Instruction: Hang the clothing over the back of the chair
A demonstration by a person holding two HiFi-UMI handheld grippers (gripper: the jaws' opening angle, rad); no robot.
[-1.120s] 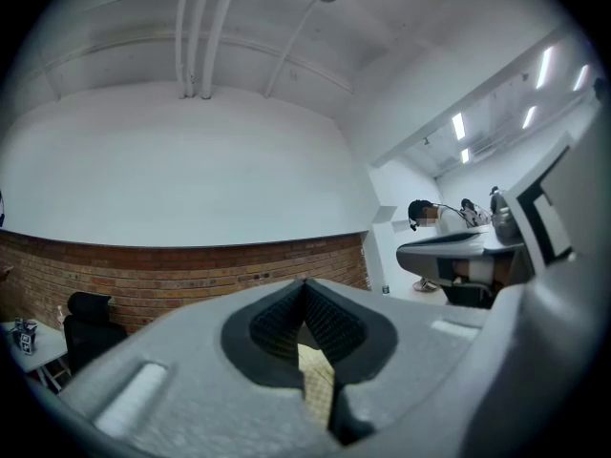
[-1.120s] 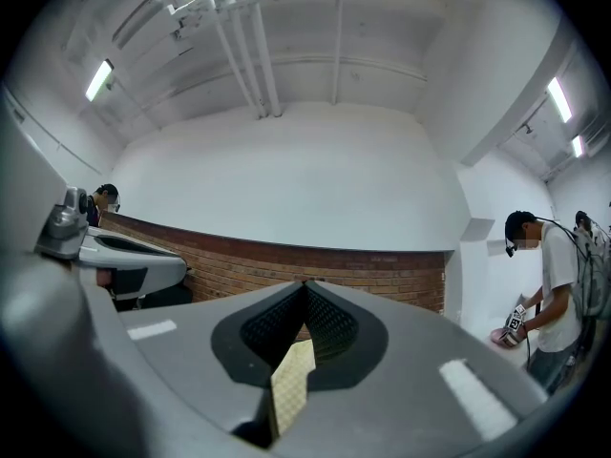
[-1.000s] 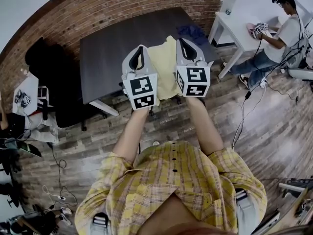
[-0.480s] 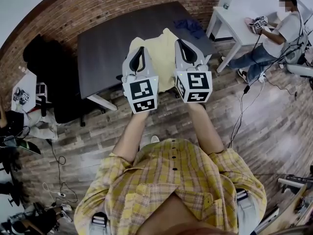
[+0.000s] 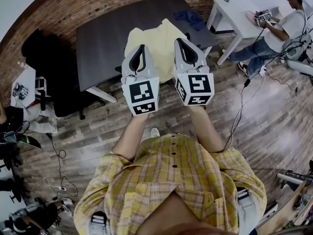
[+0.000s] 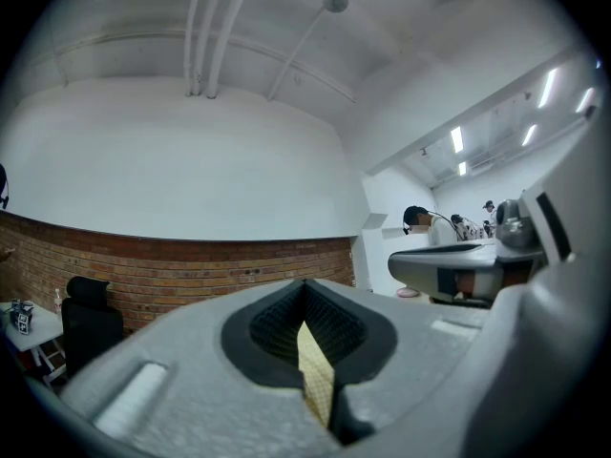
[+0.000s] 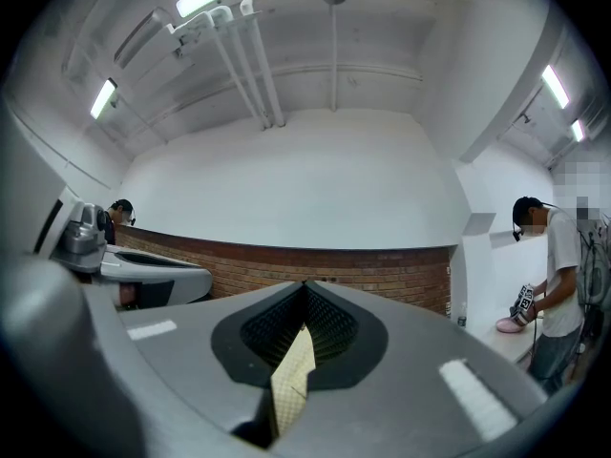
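The yellow garment (image 5: pixel 149 38) hangs before the person, over the dark table's (image 5: pixel 102 48) near edge. Its top hem runs crosswise and its length drops downward. The left gripper (image 6: pixel 307 351) and right gripper (image 7: pixel 298 351) each clamp tight on that hem. Hold both level and apart, clearing the chair back before lowering.

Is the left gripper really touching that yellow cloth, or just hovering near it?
Touching. The left gripper view shows it: the left gripper has its jaws shut on a strip of the yellow cloth, pinched between them with no gap.
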